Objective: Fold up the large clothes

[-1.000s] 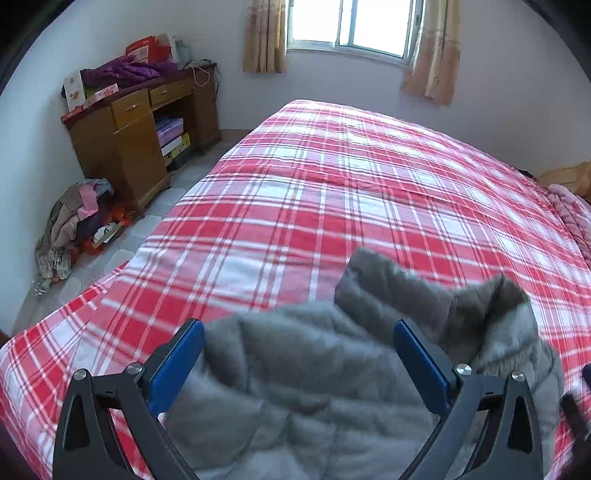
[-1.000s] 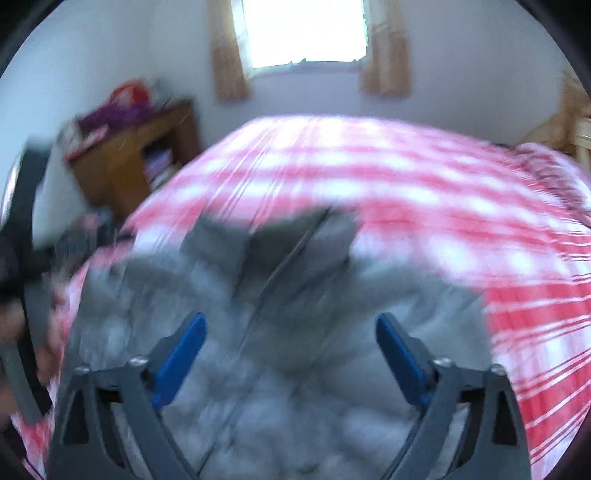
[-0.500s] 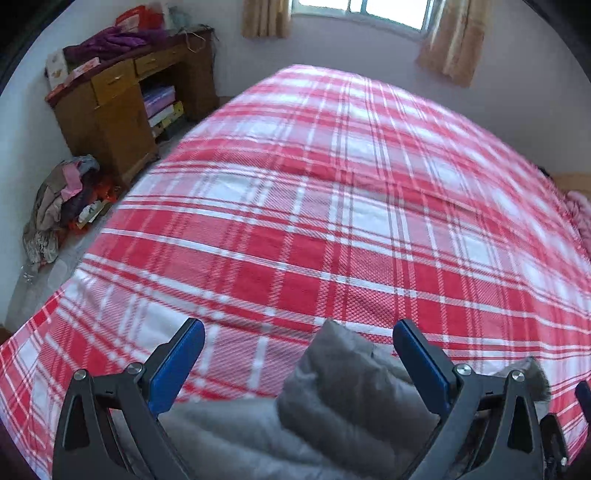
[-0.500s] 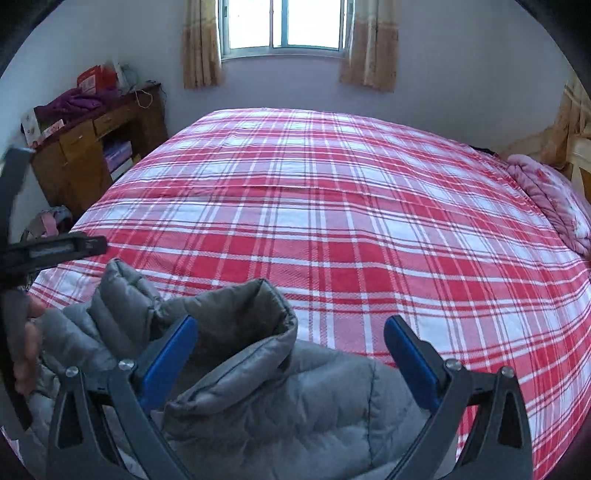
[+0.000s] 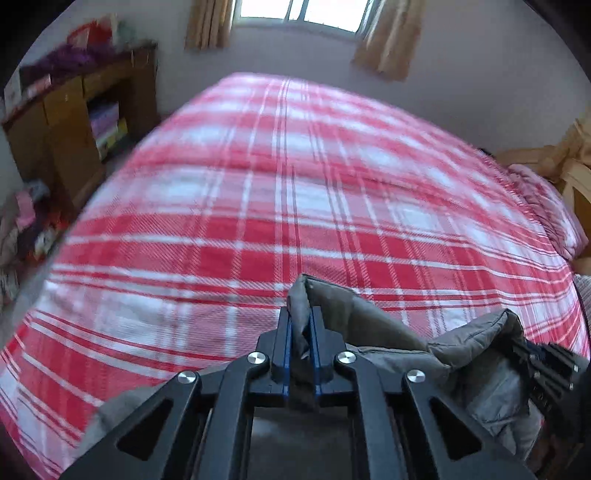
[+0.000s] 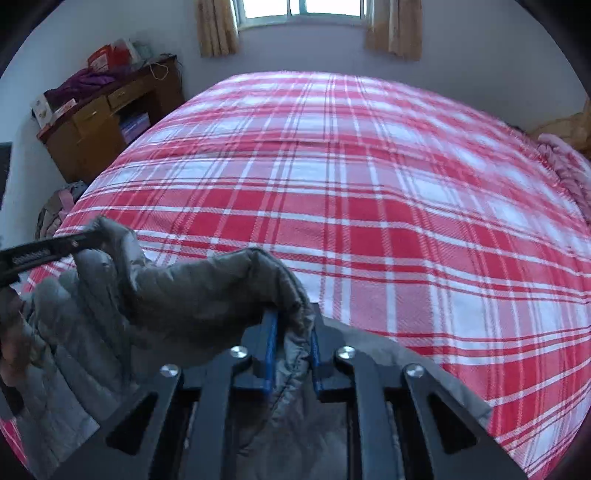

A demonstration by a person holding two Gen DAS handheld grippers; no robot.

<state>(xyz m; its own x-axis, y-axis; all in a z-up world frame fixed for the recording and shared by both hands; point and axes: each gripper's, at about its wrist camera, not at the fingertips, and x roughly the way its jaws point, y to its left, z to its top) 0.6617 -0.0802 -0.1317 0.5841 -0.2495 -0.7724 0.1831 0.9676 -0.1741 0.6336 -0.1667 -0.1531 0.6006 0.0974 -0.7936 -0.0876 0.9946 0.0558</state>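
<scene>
Both grips are on — the left hand-held gripper (image 5: 300, 334) has its blue pads pressed together on a fold of the grey puffer jacket (image 5: 369, 325), a peak of fabric poking up just past the fingertips. Over in the right wrist view, the right hand-held gripper (image 6: 291, 343) is clamped the same way, its fingers closed onto a stitched edge of the jacket (image 6: 177, 295) with the padded cloth bunching up over the left pad. The jacket sits at the near edge of the bed (image 6: 369, 184), draped across the red and white plaid cover and sagging between the two pinch points. In the right wrist view, the left hand-held gripper (image 6: 55, 249) shows at the far left, gripping a raised corner of the jacket — well apart from the right one. In the left wrist view, the right hand-held gripper (image 5: 546, 365) shows only as a dark edge at the far right, against the cloth. A brown wooden cabinet (image 6: 103, 125) piled with clothes stands against the wall to the left of the bed, a curtained window (image 6: 299, 7) behind. The left view is somewhat blurred.
</scene>
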